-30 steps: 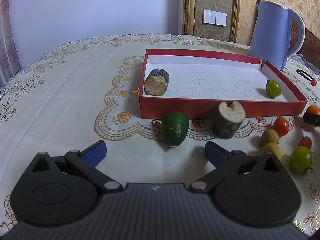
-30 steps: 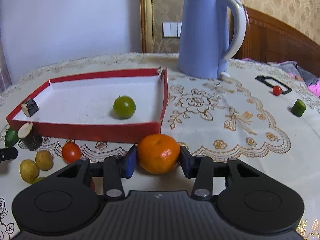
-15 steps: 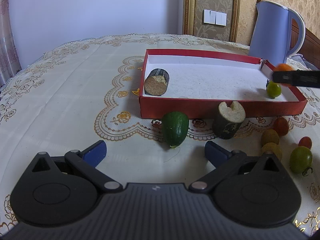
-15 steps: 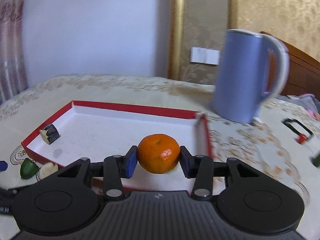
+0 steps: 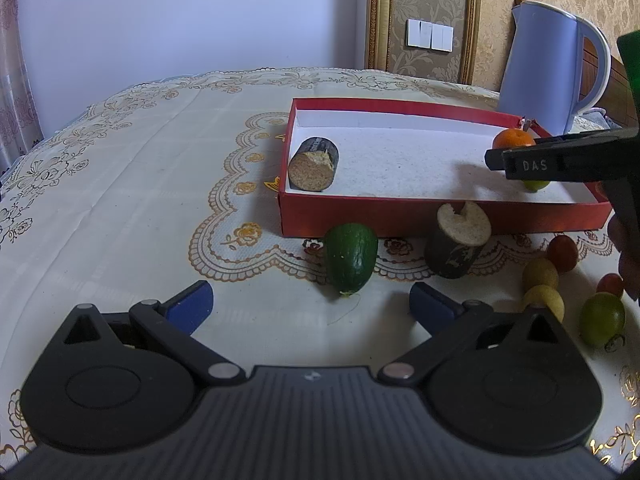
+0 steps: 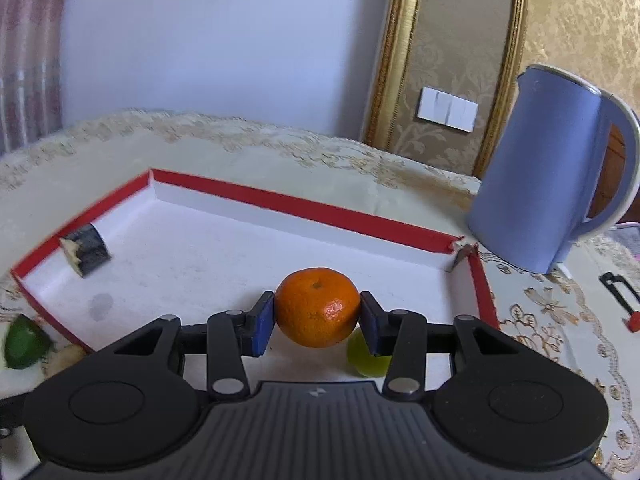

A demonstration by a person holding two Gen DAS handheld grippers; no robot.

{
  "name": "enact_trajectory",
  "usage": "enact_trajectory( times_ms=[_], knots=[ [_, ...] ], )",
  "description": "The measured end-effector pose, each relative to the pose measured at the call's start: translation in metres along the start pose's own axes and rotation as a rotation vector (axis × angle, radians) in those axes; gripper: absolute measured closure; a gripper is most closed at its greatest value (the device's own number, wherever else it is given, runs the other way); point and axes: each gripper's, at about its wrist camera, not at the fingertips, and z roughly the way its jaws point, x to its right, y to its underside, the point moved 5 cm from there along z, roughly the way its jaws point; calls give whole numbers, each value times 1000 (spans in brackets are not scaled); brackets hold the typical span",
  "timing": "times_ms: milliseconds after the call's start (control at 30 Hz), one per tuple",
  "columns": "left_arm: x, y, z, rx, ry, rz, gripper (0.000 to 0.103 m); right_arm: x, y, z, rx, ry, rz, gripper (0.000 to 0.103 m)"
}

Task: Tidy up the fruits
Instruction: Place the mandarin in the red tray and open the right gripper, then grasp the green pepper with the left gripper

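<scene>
1. The right tongs (image 6: 317, 318) are clenched on an orange mandarin (image 6: 317, 306), one blue pad pressed to each side of it, so the fruit sits squarely between the two tips.
2. The held mandarin hangs over the right part of the red box (image 6: 304, 208), above its white floor; in the left wrist view it shows near the box's far right corner.
3. A green tomato (image 6: 366, 354) lies in the box just below and to the right of the mandarin, partly hidden by the right pad.
4. A dark cut piece with a pale face (image 5: 313, 165) lies in the left end of the box.
5. The left tongs (image 5: 311, 300) are released, with the pads spread wide and nothing between them, low over the surface (image 5: 120, 208).
6. Just ahead of the left tongs, in front of the box wall, lie a dark green fruit (image 5: 350, 256) and a second cut piece (image 5: 457, 246) beside it, apart from each other.
7. Off to the right, on the surface, sit small yellow, red and green fruits (image 5: 541, 274) in a loose cluster.
8. A blue kettle (image 6: 548, 168) stands behind the box's right corner.
</scene>
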Motion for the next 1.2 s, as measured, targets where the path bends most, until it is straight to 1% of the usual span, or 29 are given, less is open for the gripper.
enact_trajectory(
  times_ms=[67,133,167,333,500,567,600,633,700,800,1000,1067,1167,1200],
  knots=[
    [0,0,0,0,0,0,0,2,-1,-1,4,-5,7,56],
    [0,0,0,0,0,0,0,6,-1,-5,5,-17,43,42],
    [0,0,0,0,0,0,0,9,-1,-9,7,-18,56,40],
    [0,0,0,0,0,0,0,24,7,-39,48,-28,99,39],
    [0,0,0,0,0,0,0,55,37,-77,68,88,149,38],
    [0,0,0,0,0,0,0,73,53,-90,66,132,188,33],
    [0,0,0,0,0,0,0,81,59,-94,62,146,210,27],
    [0,0,0,0,0,0,0,89,66,-97,53,163,235,26],
    [0,0,0,0,0,0,0,105,78,-102,28,195,270,26],
    [0,0,0,0,0,0,0,118,91,-101,-23,197,307,26],
    [0,0,0,0,0,0,0,115,104,-87,-93,200,299,26],
    [0,0,0,0,0,0,0,117,106,-86,-93,192,312,26],
    [0,0,0,0,0,0,0,118,108,-86,-95,195,327,20],
    [0,0,0,0,0,0,0,119,109,-86,-100,200,334,15]
  ],
)
